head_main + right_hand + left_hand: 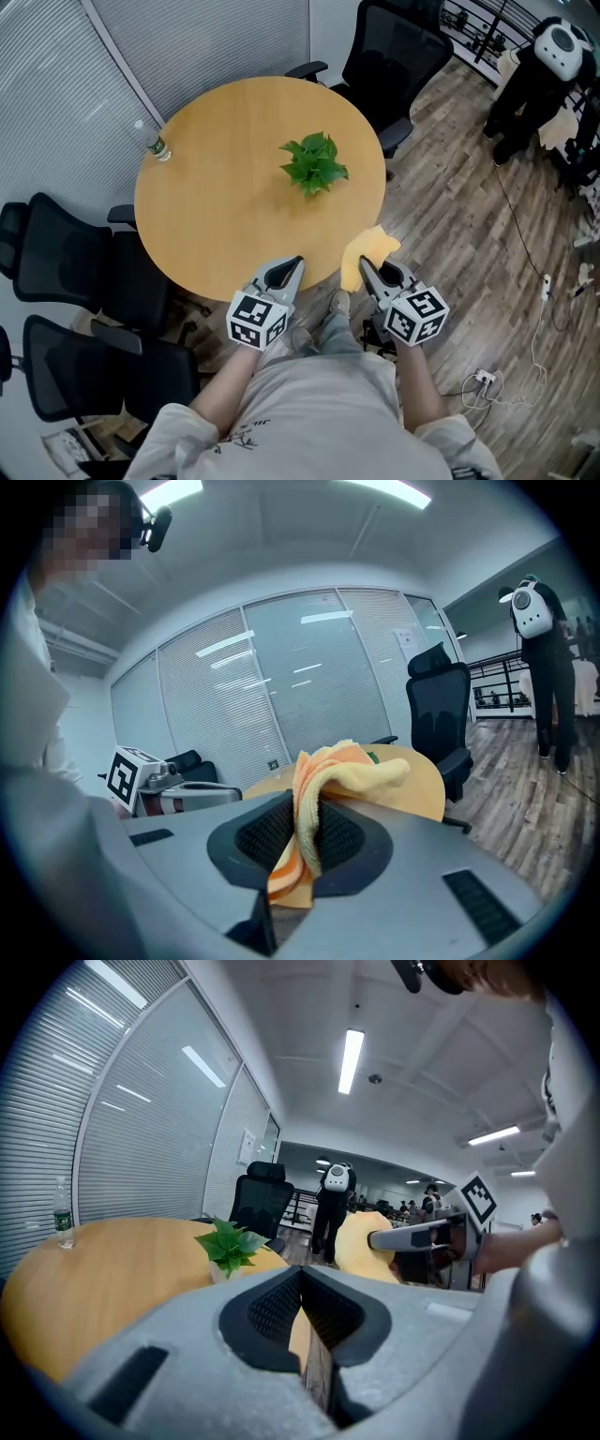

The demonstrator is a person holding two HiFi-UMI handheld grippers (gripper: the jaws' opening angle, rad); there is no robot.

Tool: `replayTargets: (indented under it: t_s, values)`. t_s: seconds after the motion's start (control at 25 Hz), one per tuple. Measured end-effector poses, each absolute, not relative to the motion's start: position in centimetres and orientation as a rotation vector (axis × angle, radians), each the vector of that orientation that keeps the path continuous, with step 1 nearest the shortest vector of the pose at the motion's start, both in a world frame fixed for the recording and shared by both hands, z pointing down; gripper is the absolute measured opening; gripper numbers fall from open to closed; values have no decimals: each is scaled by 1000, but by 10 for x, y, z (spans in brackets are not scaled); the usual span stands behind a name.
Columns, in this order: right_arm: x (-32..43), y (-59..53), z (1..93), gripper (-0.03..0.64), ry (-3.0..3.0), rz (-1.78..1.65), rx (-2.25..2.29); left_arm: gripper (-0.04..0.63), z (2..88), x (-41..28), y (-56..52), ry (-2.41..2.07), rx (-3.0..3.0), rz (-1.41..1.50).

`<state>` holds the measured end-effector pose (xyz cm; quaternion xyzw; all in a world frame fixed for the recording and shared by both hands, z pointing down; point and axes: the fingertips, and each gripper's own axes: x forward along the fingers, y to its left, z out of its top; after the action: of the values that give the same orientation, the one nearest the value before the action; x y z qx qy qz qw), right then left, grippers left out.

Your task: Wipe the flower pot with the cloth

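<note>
A small green plant in a pale pot stands on the round wooden table, right of its middle. A yellow and orange cloth is pinched in my right gripper, which is shut on it at the table's near right edge. My left gripper hovers beside it at the near edge, jaws shut with nothing between them. Both grippers are well short of the pot.
A clear water bottle stands at the table's far left edge. Black office chairs ring the table: one behind it, two at the left. A person in black stands far off on the wooden floor.
</note>
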<state>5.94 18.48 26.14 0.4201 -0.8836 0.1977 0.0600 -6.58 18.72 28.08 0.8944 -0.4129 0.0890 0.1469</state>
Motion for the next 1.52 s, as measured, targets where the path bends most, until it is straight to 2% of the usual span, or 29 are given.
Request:
replayTargets:
  t_s: [0.76, 1.52]
  values:
    - [120, 46, 246, 45, -2743, 550, 1146, 11, 275, -16, 62, -1312, 2518, 276]
    - [114, -19, 277, 46, -2703, 546, 1018, 11, 295, -38, 14, -1445, 2389, 293]
